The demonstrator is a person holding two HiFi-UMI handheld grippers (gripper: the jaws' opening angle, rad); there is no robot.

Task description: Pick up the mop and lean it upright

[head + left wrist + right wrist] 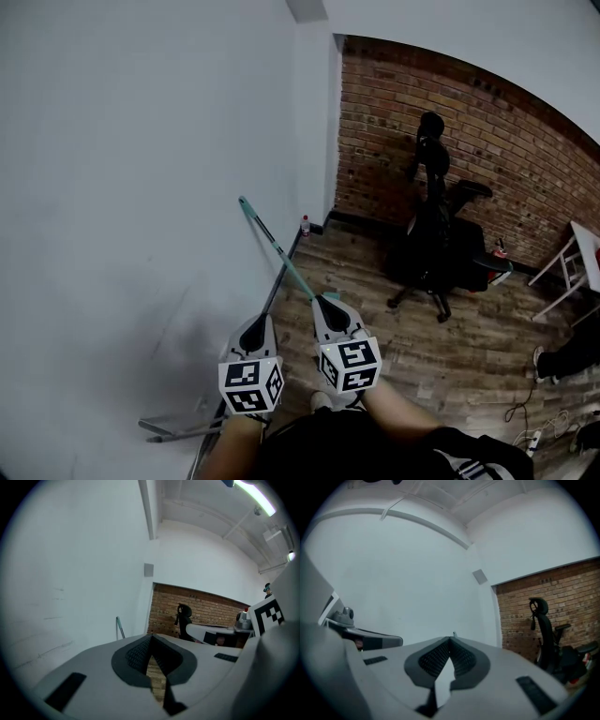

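Mop handle (277, 246): thin, teal, slanting from upper left to lower right against the white wall (131, 187). Mop head not visible.

Left gripper (262, 319), lower centre: fingers pressed together, nothing between them, handle off to their right. Right gripper (323, 300): fingers pressed together and empty. The handle's lower visible end meets their tips; contact unclear.

Wood plank floor (469, 337). Small bottle (305, 225) in the corner. Brick wall (506, 159) upper right, black office chair (436, 244) in front of it.

Mop (278, 246) by wall (141, 187), chair (436, 239) right
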